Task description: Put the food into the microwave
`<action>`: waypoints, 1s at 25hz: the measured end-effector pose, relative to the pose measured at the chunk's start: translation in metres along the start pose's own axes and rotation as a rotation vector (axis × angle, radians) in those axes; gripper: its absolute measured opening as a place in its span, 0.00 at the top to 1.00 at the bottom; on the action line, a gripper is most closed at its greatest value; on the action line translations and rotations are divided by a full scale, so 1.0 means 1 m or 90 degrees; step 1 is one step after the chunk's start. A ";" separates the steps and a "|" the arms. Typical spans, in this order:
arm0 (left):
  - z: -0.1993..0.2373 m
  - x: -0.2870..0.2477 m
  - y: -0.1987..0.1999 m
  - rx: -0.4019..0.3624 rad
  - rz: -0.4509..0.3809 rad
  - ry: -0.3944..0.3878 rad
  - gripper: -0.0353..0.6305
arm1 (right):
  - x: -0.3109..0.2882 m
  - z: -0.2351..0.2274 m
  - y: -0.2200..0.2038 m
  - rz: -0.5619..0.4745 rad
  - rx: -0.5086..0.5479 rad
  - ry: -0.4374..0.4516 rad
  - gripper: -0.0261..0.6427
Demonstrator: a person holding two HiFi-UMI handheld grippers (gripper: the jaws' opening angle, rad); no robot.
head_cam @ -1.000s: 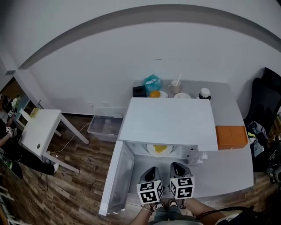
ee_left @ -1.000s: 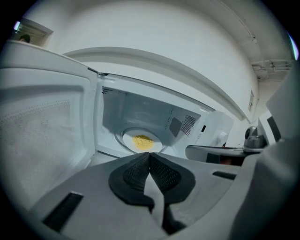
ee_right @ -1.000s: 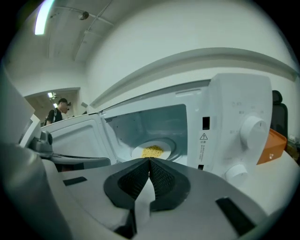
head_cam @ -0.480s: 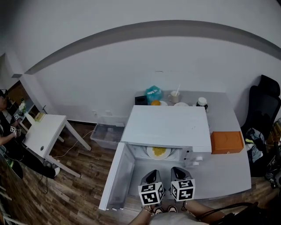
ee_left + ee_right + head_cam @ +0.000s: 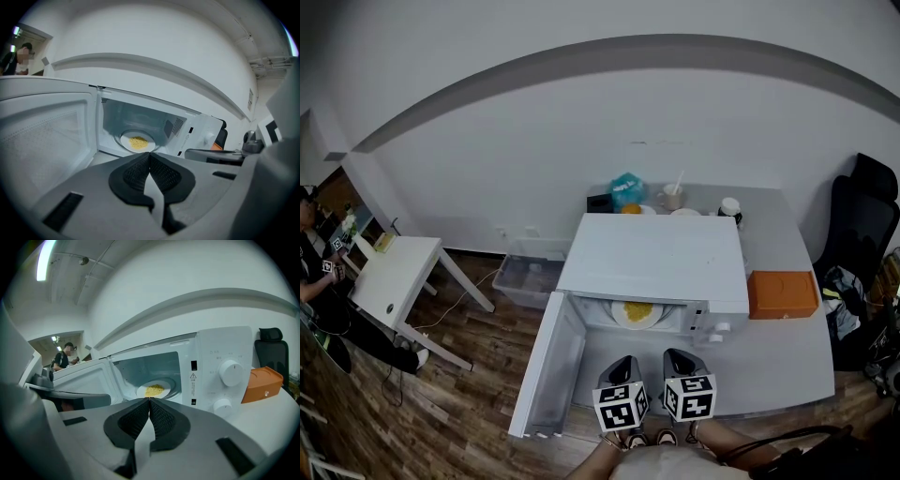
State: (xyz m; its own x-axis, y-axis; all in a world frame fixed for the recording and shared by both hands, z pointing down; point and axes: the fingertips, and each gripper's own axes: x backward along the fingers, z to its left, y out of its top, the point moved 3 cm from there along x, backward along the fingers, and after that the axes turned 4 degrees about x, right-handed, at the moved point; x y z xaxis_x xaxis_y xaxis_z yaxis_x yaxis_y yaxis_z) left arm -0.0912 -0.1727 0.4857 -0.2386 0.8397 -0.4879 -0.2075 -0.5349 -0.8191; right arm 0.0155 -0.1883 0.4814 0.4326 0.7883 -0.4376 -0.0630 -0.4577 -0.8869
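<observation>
Food, yellow on a round white plate (image 5: 637, 312), sits inside the white microwave (image 5: 656, 253), its door (image 5: 546, 375) open. Your left hand-held gripper (image 5: 624, 364) and right hand-held gripper (image 5: 679, 357) hover at the grey worktop's (image 5: 787, 361) front edge, jaws together and empty, likely poised to shut it.

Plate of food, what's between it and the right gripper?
Only bare table and the open microwave front lie between plate of food and right gripper, in the head view.

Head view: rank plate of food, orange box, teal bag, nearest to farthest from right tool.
1. Plate of food, inside the microwave, just ahead of the right tool.
2. Orange box, right of the microwave.
3. Teal bag, behind it.
</observation>
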 end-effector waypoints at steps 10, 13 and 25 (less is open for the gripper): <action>-0.004 0.002 -0.005 0.002 0.007 -0.001 0.94 | 0.004 0.005 -0.004 0.008 0.006 0.014 0.94; -0.003 0.001 -0.008 0.004 0.012 0.001 0.94 | 0.004 0.005 -0.005 0.011 0.004 0.016 0.94; -0.002 -0.003 -0.011 0.010 0.021 0.010 0.94 | 0.007 -0.006 -0.009 0.018 -0.001 0.002 0.94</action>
State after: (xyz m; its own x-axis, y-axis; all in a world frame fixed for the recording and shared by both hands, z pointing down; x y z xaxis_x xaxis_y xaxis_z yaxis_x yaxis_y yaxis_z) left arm -0.0864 -0.1694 0.4959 -0.2299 0.8232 -0.5192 -0.2150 -0.5632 -0.7978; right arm 0.0244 -0.1814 0.4870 0.4339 0.7737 -0.4617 -0.0738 -0.4802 -0.8741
